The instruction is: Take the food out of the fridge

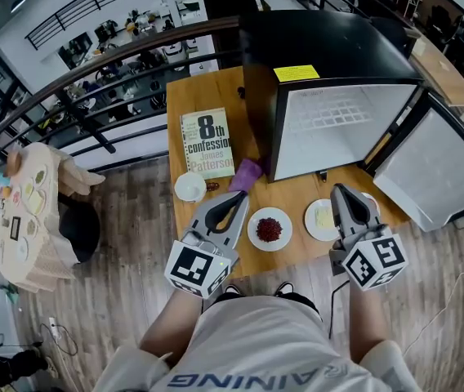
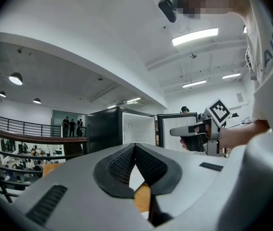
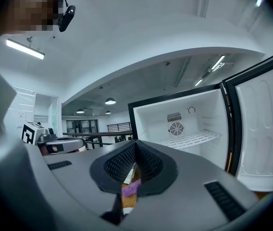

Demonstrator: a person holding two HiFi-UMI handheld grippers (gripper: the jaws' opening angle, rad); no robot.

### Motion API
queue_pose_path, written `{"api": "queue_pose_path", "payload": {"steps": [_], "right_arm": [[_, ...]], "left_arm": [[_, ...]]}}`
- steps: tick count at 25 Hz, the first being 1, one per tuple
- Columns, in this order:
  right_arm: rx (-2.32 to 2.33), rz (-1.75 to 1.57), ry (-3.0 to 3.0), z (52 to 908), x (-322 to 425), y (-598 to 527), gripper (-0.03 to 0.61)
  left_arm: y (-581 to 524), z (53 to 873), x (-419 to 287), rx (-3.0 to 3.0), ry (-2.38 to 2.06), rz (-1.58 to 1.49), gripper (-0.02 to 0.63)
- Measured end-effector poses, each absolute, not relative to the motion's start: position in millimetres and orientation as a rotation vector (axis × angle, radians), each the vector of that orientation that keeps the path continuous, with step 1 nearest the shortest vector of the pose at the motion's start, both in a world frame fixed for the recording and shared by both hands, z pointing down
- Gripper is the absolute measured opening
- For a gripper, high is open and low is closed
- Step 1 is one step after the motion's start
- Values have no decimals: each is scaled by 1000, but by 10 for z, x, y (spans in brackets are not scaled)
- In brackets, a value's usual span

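Note:
The black fridge [image 1: 322, 43] stands open on the wooden table [image 1: 293, 193], and its white inside shows only a bare wire shelf [image 3: 189, 138]. In front of it sit a white plate of red food [image 1: 269, 229] and a white plate of pale yellow food [image 1: 322, 217]. My left gripper [image 1: 238, 196] is shut and empty, held level above the table left of the red plate. My right gripper [image 1: 338, 188] is also shut and empty, over the yellow plate's right side, pointing at the fridge. Each gripper view shows its own black pads meeting, for the left gripper [image 2: 135, 146] and the right gripper [image 3: 135, 142].
The fridge door [image 1: 440, 170] hangs wide open at the right. On the table lie a book [image 1: 207, 143], a purple cloth [image 1: 247, 174] and a small white bowl [image 1: 189, 187]. A railing [image 1: 93, 80] runs behind the table, and the wooden floor lies to the left.

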State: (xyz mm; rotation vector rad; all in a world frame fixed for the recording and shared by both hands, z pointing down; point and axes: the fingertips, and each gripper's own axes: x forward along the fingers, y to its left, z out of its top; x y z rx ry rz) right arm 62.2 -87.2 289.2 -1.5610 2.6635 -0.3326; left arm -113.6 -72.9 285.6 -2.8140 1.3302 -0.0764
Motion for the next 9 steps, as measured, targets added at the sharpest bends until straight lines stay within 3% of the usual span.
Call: {"api": "queue_pose_path", "payload": {"steps": [9], "right_arm": [[-1565,-327,2676,2894,595,-860,20]], "left_arm": [[-720,2860,-1144,-2817,1324,-76,8]]}}
